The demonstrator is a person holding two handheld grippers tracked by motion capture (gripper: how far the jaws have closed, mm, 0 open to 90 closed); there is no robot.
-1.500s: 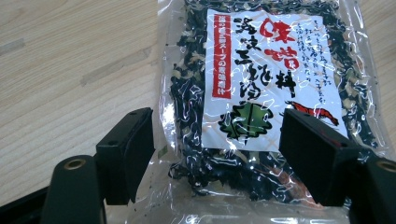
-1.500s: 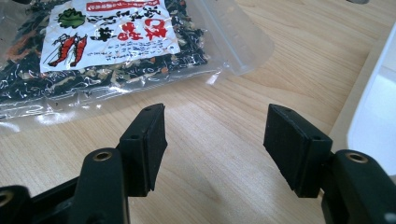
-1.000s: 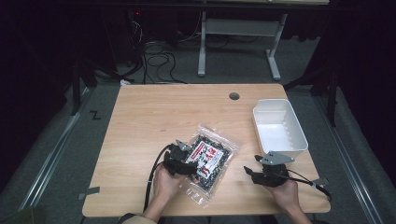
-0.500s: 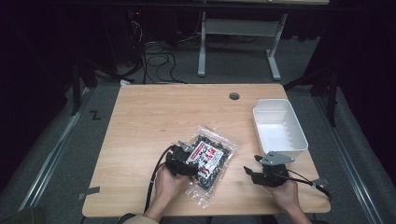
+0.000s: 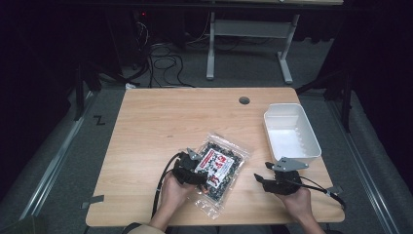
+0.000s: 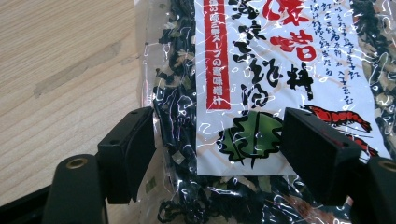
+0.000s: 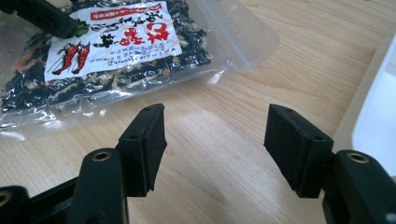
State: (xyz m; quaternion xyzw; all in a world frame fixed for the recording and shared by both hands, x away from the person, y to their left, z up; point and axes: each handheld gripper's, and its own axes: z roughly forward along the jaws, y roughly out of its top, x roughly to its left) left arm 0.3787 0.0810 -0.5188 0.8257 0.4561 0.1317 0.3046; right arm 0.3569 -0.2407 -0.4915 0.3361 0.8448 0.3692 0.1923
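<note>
A clear bag of dark dried seaweed (image 5: 223,165) with a white and red label lies flat near the table's front edge. My left gripper (image 5: 197,167) is open at the bag's left side. In the left gripper view the bag (image 6: 261,70) spreads between the wide-apart jaws of this gripper (image 6: 219,130), and neither pad presses on it. My right gripper (image 5: 258,178) is open to the right of the bag, low over bare wood. Nothing lies between the jaws of that gripper (image 7: 215,126), and the bag (image 7: 116,37) rests beyond them.
A white empty tray (image 5: 281,107) stands at the right of the wooden table (image 5: 160,122), and its wall (image 7: 378,116) is close to my right jaw. A cable hole (image 5: 244,100) sits near the back edge. A dark floor with cables and a desk frame lies beyond.
</note>
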